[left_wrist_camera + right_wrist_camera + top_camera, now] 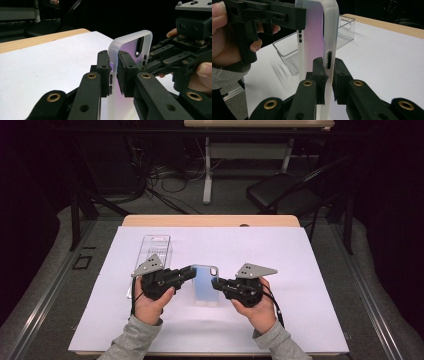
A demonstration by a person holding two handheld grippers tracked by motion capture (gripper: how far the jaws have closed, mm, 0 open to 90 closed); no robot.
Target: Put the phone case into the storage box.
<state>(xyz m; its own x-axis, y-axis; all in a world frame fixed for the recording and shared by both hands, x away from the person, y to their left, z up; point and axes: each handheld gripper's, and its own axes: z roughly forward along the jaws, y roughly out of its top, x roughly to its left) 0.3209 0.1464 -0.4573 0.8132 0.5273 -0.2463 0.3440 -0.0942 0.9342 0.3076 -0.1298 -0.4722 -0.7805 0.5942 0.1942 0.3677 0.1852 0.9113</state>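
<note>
While both jaws pinch it | phone case (205, 285): translucent, frosted white, bluish.

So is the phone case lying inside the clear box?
No, the phone case is held up between the left gripper and the right gripper, while the clear box sits apart behind it.

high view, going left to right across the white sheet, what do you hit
clear plastic tray → left gripper → translucent phone case → right gripper; each gripper is shut on a side edge of the case.
</note>
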